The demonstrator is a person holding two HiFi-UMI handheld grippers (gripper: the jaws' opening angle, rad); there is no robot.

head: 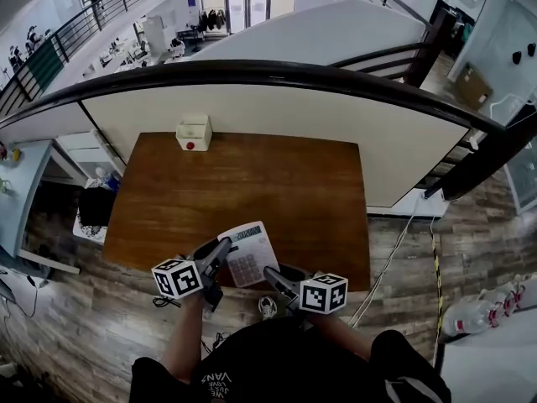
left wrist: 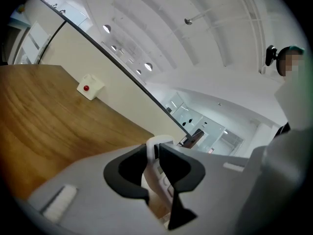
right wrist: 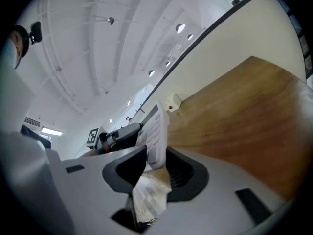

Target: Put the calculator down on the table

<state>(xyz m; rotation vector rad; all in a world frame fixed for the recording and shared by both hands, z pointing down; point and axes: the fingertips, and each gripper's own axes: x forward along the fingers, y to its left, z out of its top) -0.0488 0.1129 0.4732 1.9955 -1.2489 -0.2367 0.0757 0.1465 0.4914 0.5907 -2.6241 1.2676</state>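
The left tongs [head: 225,246] and right tongs [head: 270,273] are both clamping the calculator [head: 247,253] over the surface [head: 277,183], evidently carrying it; the next move is calling for lowering it flat, then releasing.

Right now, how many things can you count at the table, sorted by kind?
calculator: 1
white box with a red button: 1
grippers: 2, the left gripper and the right gripper
Total: 4
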